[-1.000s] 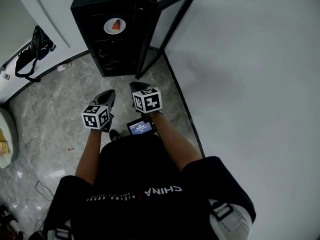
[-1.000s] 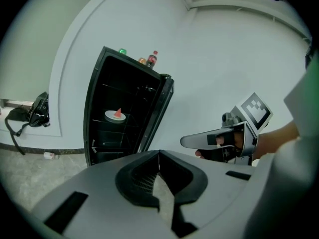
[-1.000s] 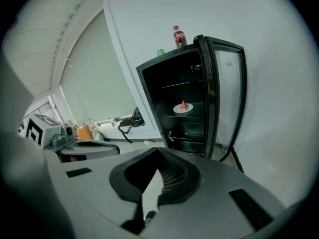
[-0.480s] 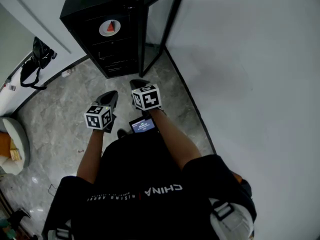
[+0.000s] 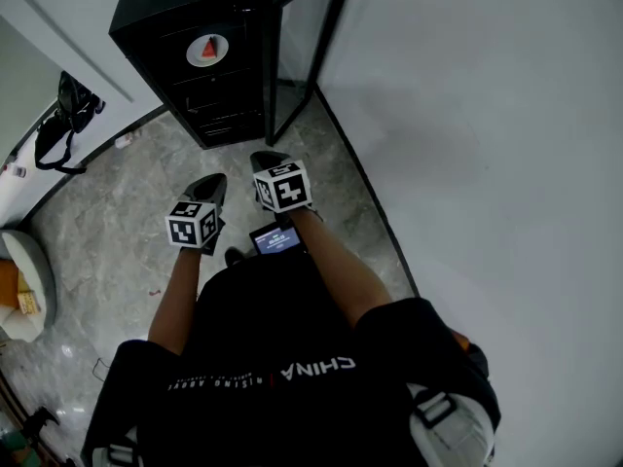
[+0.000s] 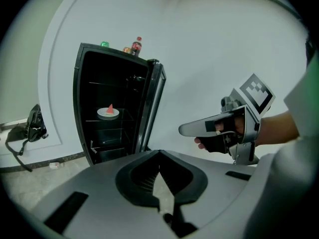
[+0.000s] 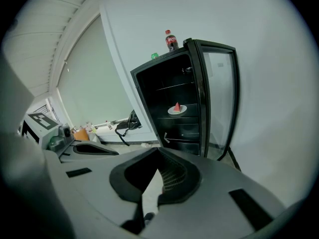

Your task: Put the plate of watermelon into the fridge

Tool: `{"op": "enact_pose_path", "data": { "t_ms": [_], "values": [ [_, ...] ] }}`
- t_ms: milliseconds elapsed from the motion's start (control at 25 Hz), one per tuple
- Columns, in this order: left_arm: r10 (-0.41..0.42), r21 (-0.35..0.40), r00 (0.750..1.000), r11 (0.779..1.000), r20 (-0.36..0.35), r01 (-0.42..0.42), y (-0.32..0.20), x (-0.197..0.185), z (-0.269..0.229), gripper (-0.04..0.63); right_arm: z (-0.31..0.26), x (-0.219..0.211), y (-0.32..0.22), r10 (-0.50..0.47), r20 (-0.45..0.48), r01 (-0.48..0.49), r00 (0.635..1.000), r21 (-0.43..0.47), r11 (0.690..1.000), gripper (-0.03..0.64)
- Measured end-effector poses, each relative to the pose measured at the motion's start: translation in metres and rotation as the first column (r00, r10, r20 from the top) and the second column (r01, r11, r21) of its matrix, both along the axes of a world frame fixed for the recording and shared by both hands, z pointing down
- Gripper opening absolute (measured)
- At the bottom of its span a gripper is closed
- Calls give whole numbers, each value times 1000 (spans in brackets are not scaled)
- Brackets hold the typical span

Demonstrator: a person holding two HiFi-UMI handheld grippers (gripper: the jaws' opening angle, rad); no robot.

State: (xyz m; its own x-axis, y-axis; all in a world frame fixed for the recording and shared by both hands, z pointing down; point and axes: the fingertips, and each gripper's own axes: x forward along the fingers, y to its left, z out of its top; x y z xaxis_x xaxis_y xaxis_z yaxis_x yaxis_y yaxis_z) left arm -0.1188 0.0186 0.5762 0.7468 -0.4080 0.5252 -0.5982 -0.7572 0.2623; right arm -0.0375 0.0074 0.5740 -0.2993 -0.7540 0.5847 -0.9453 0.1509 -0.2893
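A white plate with a red watermelon wedge [image 5: 202, 50] [image 6: 108, 111] [image 7: 176, 108] stands on a middle shelf inside the black fridge [image 5: 209, 61], whose glass door [image 5: 310, 42] hangs open to the right. Both grippers are held low in front of the person, well short of the fridge. My left gripper [image 5: 215, 181] [image 6: 159, 152] is shut with nothing in it. To its right, my right gripper [image 5: 265, 159] [image 7: 159, 151] is also shut and empty. The left gripper view shows the right gripper [image 6: 187, 129] in a gloved hand.
A cola bottle [image 7: 170, 40] and small items stand on the fridge top. A black bag [image 5: 56, 115] lies by the left wall, and a round white seat [image 5: 21, 278] is at the far left. A white wall [image 5: 487, 125] runs along the right of the marble floor.
The fridge has shifted slightly up and left in the head view as the camera moved. Both grippers keep their places before the person and stay shut.
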Motion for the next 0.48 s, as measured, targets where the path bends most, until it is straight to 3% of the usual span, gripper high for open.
{"op": "enact_pose_path", "data": {
  "t_ms": [480],
  "values": [
    [28,9,997,1000,-77,-27,12,-6,-20,12,-15,-17,8,-42,-35,43,998,8,999,15]
  ]
}}
